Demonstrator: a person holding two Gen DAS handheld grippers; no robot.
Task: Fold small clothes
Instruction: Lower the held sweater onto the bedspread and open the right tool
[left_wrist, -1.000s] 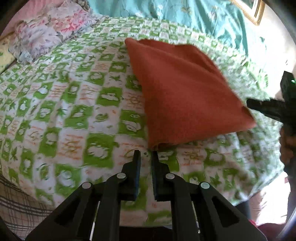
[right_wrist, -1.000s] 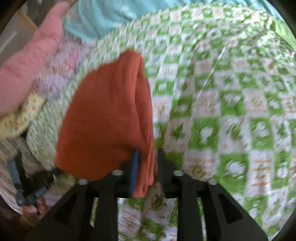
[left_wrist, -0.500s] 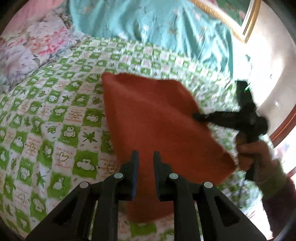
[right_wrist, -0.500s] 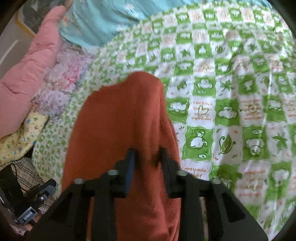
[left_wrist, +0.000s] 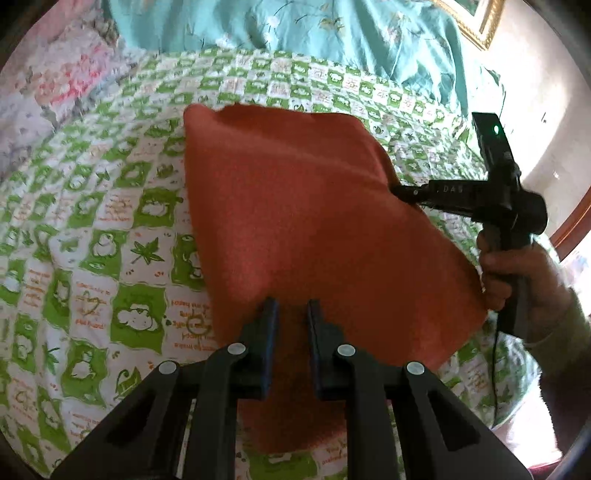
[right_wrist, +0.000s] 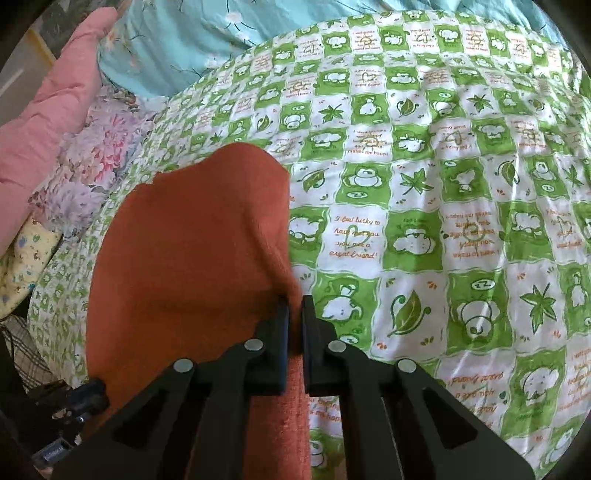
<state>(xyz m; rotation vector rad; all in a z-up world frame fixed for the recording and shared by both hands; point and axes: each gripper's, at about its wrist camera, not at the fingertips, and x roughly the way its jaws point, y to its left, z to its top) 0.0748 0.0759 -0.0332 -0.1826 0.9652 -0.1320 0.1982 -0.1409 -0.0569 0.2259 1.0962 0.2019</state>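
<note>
A rust-orange cloth (left_wrist: 295, 206) is spread over the green-and-white checked bed sheet (left_wrist: 92, 258). My left gripper (left_wrist: 291, 308) sits over its near part, fingers a narrow way apart with orange fabric filling the gap; more cloth shows below them. In the left wrist view the right gripper (left_wrist: 397, 190), held by a hand (left_wrist: 517, 269), pinches the cloth's right corner. In the right wrist view the right gripper (right_wrist: 295, 301) is shut on the raised edge of the cloth (right_wrist: 192, 251), which rises in a hump to the left.
A teal quilt (left_wrist: 295, 33) lies along the far side of the bed. Floral bedding (right_wrist: 92, 162) and a pink cover (right_wrist: 48, 99) are piled at the left. The sheet (right_wrist: 443, 184) stretches flat to the right. A gilt frame (left_wrist: 476, 26) hangs on the wall.
The right gripper's jaws closed onto the cloth's edge. Both grippers moved further over the bed with the cloth, whose near part now lies under the left gripper.
</note>
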